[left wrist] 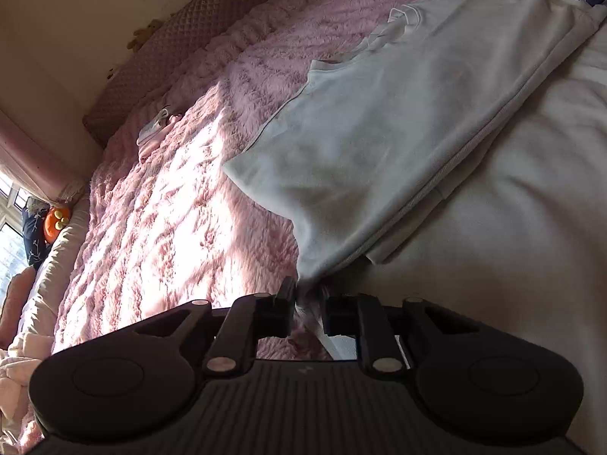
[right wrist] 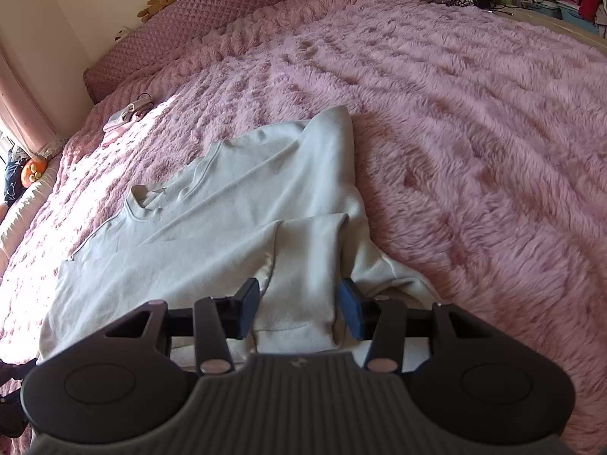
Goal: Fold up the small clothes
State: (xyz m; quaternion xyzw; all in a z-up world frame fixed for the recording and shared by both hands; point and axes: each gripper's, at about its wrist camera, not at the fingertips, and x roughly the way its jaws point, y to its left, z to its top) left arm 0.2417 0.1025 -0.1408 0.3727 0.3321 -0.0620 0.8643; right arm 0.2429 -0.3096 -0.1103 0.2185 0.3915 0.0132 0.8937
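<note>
The left gripper (left wrist: 308,295) pinches a corner of the white sweatshirt (right wrist: 242,204) on the pink fuzzy blanket (right wrist: 474,132) — likely to carry that edge over — while the right gripper (right wrist: 299,311), fingers spread, straddles the folded sleeve (right wrist: 303,265) at six o'clock.

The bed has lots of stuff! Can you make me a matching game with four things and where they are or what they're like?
Things:
1. white shirt
2. teddy bear
3. blanket
4. left tongs

Clues:
A. fluffy and pink
B. sitting on top of the headboard
C. pinching a corner of cloth
D. spread out on the bed

Pairs: 1-D, 2-B, 3-A, 4-C
</note>
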